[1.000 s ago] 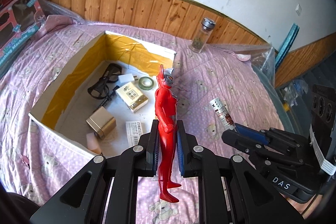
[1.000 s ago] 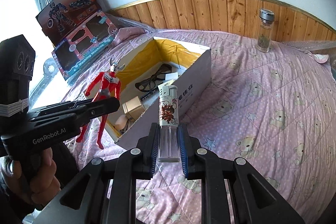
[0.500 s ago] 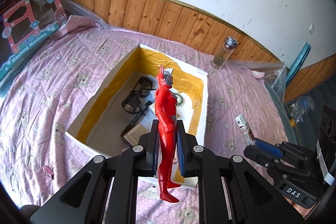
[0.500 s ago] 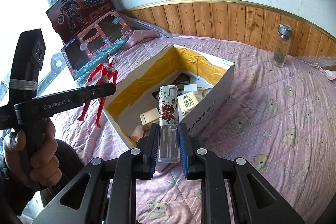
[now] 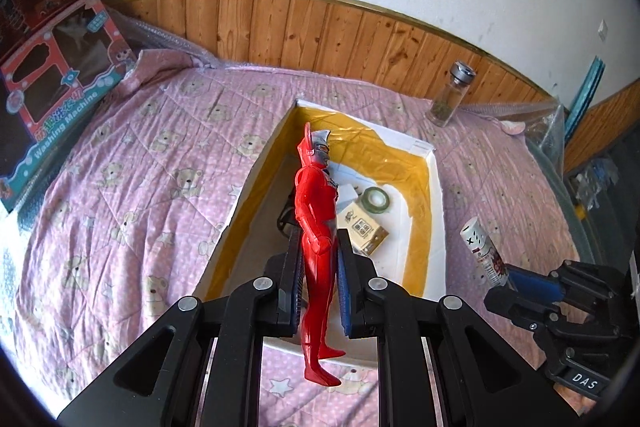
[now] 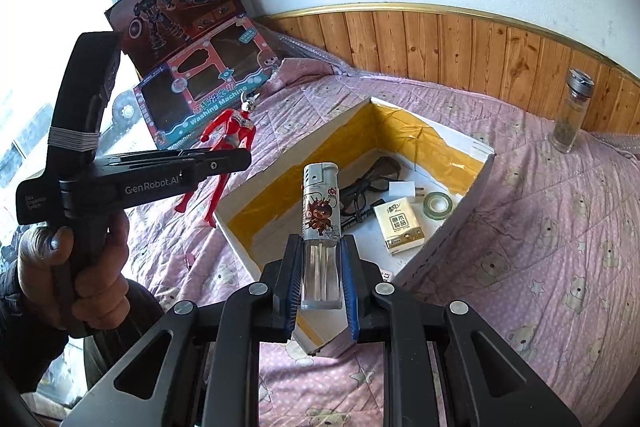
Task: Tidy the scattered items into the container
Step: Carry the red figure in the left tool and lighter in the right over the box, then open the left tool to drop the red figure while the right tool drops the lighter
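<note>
My left gripper (image 5: 318, 283) is shut on a red toy figure (image 5: 316, 227), held upright above the near end of the open cardboard box (image 5: 436, 211) with yellow-taped walls. My right gripper (image 6: 320, 283) is shut on a lighter (image 6: 321, 211) with a cartoon print, held above the box's near corner (image 6: 452, 227). The figure (image 6: 228, 143) and left gripper (image 6: 224, 159) also show in the right wrist view, left of the box. The lighter (image 5: 482, 251) and right gripper (image 5: 512, 287) show in the left wrist view, right of the box.
Inside the box lie a tissue pack (image 6: 402, 223), a tape roll (image 6: 438, 205), black glasses (image 6: 372, 179) and a white plug (image 6: 404, 189). A glass jar (image 6: 570, 115) stands by the wood panelling. Toy boxes (image 6: 204, 95) lean at the bed's far left. The pink quilt (image 6: 560, 227) surrounds the box.
Both grippers rose and drew back from the box, keeping hold of the figure and the lighter. The box now appears farther off and more from above.
</note>
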A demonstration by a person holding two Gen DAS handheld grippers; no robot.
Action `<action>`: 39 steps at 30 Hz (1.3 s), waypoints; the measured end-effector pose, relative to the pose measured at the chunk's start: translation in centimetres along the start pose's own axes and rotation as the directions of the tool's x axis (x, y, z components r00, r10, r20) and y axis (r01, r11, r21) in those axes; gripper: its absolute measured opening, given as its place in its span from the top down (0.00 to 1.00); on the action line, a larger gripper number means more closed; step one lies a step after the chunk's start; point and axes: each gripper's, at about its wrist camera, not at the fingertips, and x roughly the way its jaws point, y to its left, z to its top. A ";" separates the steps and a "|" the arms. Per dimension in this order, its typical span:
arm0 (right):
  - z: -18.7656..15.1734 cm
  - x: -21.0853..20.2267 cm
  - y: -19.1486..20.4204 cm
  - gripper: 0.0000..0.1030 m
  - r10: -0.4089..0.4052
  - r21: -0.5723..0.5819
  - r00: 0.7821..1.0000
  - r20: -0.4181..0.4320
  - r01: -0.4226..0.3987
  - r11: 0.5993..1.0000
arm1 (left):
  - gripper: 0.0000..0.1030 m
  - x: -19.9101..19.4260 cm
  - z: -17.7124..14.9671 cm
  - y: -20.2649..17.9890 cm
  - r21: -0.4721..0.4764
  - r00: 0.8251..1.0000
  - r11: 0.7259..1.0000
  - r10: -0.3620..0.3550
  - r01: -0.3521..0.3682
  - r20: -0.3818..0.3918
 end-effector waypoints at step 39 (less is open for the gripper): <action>0.3 9.1 -1.8 0.72 -0.090 0.002 0.974 -0.208 0.092 0.996 | 0.60 8.2 0.2 1.0 0.161 0.979 0.986 0.069 -0.038 -0.194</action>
